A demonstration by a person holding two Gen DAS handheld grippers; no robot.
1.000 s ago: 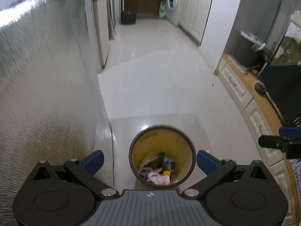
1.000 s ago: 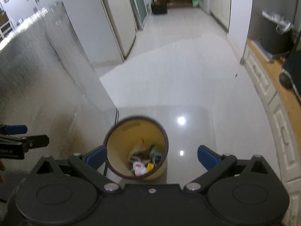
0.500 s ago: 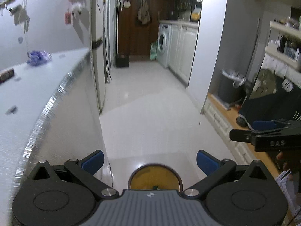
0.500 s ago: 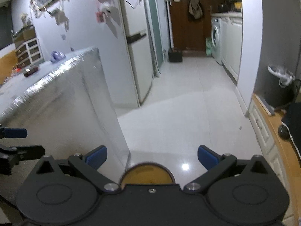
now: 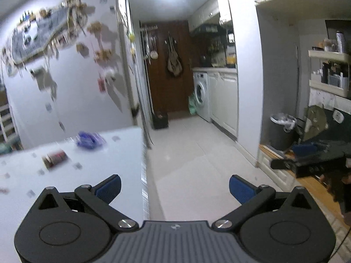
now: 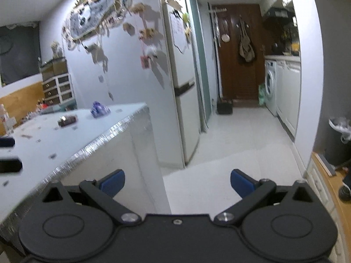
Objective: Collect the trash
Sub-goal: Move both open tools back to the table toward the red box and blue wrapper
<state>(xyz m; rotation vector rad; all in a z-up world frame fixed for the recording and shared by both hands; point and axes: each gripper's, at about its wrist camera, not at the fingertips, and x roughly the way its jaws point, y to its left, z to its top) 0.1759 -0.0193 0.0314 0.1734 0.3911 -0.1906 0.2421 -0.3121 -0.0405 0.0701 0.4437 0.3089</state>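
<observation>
On the white table top (image 5: 92,171) lie a crumpled purple wrapper (image 5: 88,139) and a small dark red packet (image 5: 54,157), both blurred. The right wrist view shows the same purple wrapper (image 6: 99,109) and dark packet (image 6: 67,120) on the table (image 6: 72,140). My left gripper (image 5: 174,188) is open and holds nothing, raised over the table's right edge. My right gripper (image 6: 177,182) is open and holds nothing, off the table's corner; it also shows as a dark bar, the right gripper (image 5: 307,164), in the left wrist view. The bin is out of view.
A fridge (image 6: 182,100) stands behind the table. The white tiled floor (image 5: 193,160) runs to a brown door (image 5: 169,74) with a washing machine (image 5: 201,96) beside it. A dark lined bin (image 5: 282,131) and low white cabinets (image 5: 276,171) stand on the right.
Both grippers have tilted up from looking down into the yellow bin to facing level along the hallway. The bin has dropped out of view and the table top has come into sight.
</observation>
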